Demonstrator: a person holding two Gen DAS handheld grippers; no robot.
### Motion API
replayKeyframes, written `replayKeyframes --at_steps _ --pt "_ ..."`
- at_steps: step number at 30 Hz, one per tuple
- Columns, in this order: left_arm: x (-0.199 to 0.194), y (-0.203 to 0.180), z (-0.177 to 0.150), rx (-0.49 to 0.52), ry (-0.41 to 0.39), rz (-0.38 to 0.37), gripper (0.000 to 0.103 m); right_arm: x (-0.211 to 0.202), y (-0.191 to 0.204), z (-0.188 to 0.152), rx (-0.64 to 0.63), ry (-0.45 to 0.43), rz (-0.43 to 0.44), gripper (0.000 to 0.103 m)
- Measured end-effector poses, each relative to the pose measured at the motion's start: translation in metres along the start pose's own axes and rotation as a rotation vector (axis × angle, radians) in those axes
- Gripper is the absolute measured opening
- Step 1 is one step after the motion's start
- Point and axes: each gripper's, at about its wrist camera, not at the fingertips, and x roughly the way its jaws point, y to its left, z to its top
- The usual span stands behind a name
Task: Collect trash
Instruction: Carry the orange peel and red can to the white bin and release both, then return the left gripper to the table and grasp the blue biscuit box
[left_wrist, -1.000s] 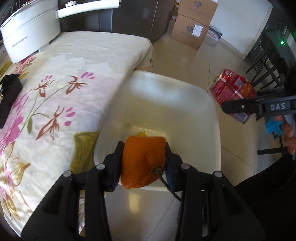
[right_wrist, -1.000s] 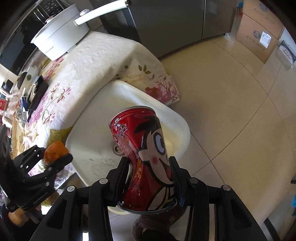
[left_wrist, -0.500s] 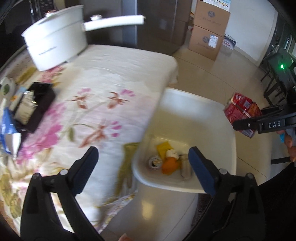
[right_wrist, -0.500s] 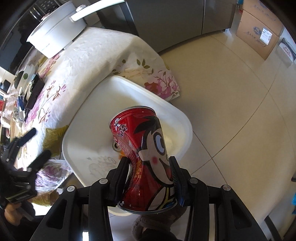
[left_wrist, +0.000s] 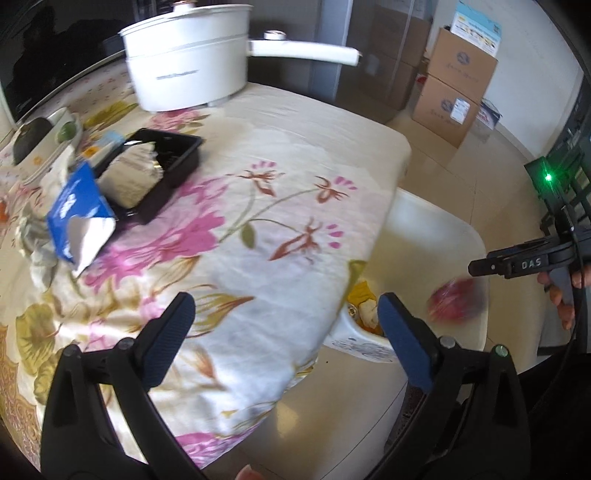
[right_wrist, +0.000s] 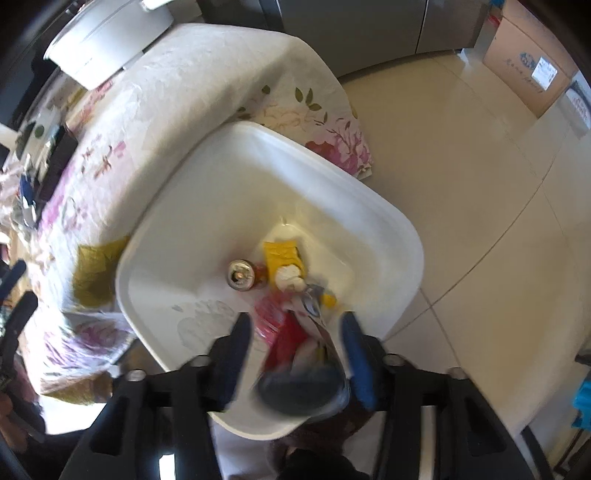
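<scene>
Far left of table, floral cloth: uncollected litter. Torn blue packet lies beside black tray, which holds crumpled paper. More clutter at the far-left edge, too blurred to name. White pot at the far end; not trash, by the look of it.

Left gripper, near edge of table: jaws apart and still opening, nothing between them, pointing toward the tray and packet. Judged to be heading for the next pickup.

Right of table, on the floor: white bin tucked against the hanging cloth. Already inside: yellow wrapper, small can end-up, a white crumpled scrap, other bits too smeared to identify.

Right gripper, directly over the bin's near side, pointing steeply down: jaws opening. Red can sits between the fingers, motion-blurred; pads appear clear of it, so it reads as released and dropping in. From the left camera it shows as a red blur over the bin.

Progress: several items binned, can going in. Left to do: packet, tray, paper, whatever else sits at the far-left edge. Roughly midway, as a judgement.
</scene>
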Motion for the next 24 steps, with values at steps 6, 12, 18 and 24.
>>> replayKeyframes --at_steps 6,12,18,24 --pt "-0.013 0.025 0.001 -0.063 -0.021 0.008 0.099 -0.012 0.003 0.002 0.031 -0.032 0.043 0.077" --pt "-0.025 0.053 0.001 -0.142 -0.043 0.024 0.099 -0.019 0.017 0.005 0.005 -0.06 0.027 0.077" --pt "-0.042 0.092 0.001 -0.235 -0.078 0.045 0.1 -0.033 0.037 0.013 -0.031 -0.117 0.036 0.078" --pt "-0.049 0.137 -0.004 -0.36 -0.089 0.072 0.1 -0.042 0.063 0.022 -0.052 -0.149 0.08 0.08"
